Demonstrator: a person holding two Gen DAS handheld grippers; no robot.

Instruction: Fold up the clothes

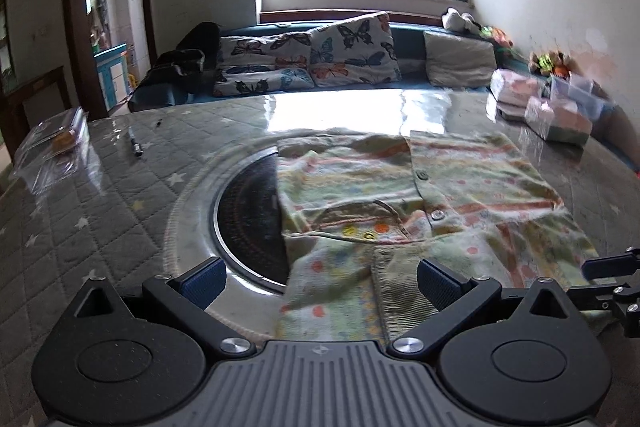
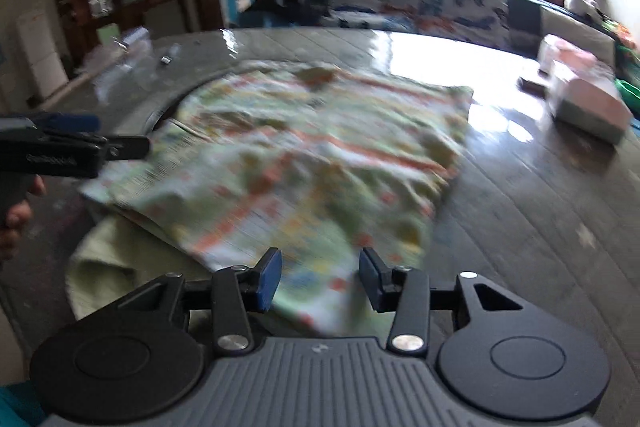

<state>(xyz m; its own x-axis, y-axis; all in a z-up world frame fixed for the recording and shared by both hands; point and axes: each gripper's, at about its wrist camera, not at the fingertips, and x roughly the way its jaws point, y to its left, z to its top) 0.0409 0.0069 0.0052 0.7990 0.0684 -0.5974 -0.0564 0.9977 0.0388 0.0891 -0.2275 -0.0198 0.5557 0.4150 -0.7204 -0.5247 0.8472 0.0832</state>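
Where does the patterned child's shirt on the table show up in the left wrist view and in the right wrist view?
Left wrist view: the patterned shirt lies right of centre, spread from mid-frame down to the left gripper, covering part of the round dark inset.
Right wrist view: it fills the centre, blurred, reaching down between the right gripper's open jaws.
Shared landmark: the butterfly cushions on the sofa under the window.

Two close wrist views, shared shirt (image 1: pixel 400 187)
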